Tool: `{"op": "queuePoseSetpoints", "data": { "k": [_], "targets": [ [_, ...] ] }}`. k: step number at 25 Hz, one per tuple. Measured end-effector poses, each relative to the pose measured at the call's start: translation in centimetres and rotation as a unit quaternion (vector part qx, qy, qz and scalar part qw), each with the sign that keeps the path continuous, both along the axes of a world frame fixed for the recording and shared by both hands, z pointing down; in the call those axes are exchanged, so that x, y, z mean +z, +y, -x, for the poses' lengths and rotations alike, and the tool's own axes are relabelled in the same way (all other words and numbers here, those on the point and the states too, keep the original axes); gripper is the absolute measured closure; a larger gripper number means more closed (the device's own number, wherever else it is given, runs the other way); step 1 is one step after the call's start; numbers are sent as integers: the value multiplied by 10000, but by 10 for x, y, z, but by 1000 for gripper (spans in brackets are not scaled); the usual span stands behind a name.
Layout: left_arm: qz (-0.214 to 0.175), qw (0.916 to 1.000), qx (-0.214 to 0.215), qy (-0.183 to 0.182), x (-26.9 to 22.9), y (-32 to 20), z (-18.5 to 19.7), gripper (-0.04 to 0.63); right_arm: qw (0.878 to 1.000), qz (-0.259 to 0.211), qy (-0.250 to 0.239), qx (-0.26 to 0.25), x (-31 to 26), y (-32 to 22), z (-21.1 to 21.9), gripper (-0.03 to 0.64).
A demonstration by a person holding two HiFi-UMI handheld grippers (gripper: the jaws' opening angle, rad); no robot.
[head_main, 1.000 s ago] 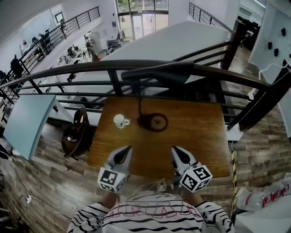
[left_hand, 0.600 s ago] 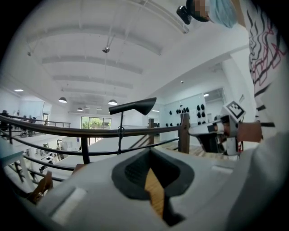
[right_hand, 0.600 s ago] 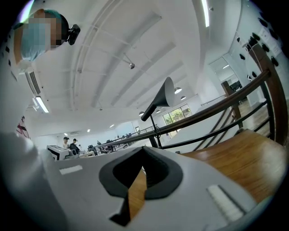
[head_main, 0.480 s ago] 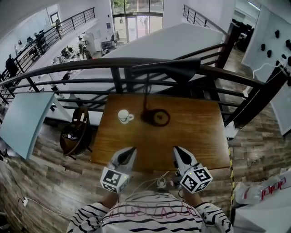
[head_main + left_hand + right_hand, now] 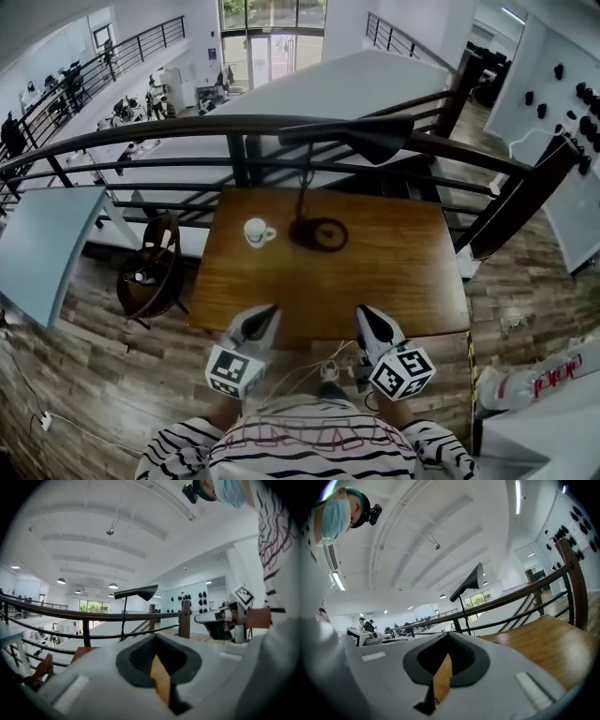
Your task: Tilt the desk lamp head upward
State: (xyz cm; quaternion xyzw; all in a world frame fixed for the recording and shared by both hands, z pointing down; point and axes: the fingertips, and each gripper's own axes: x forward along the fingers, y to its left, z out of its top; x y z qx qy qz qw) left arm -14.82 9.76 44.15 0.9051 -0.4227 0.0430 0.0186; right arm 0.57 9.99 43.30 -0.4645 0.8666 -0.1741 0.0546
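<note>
The desk lamp [image 5: 319, 233] is standing on its round dark base at the far middle of the wooden table [image 5: 394, 281], close to the dark railing [image 5: 187, 127] that is running behind the table's far edge. Its thin stem is rising to a dark cone-shaped head [image 5: 361, 137], which is reaching out to the right and, in the left gripper view, is lying about level above the top rail. A small white cup [image 5: 255, 232] is sitting just left of the base, apart from it; what it is holding, if anything, is too small to tell. The left gripper [image 5: 270, 309] and the right gripper [image 5: 362, 310] are hanging side by side over the table's near edge, both pointing toward the lamp and well short of it. Each gripper view is showing the jaws pressed together with nothing between them, only the wood of the table showing through the slit. A dark chair [image 5: 155, 267] is standing off the table's left side, and the person's striped shirt [image 5: 319, 450] is filling the bottom of the head view.
</note>
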Motion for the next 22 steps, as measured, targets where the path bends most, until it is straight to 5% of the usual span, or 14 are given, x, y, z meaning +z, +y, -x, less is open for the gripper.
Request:
{"op": "queuePoseSetpoints", "data": {
  "k": [22],
  "targets": [
    [65, 9997, 242, 68, 17, 36, 28, 593, 9997, 187, 108, 99, 19, 33, 34, 617]
  ]
}}
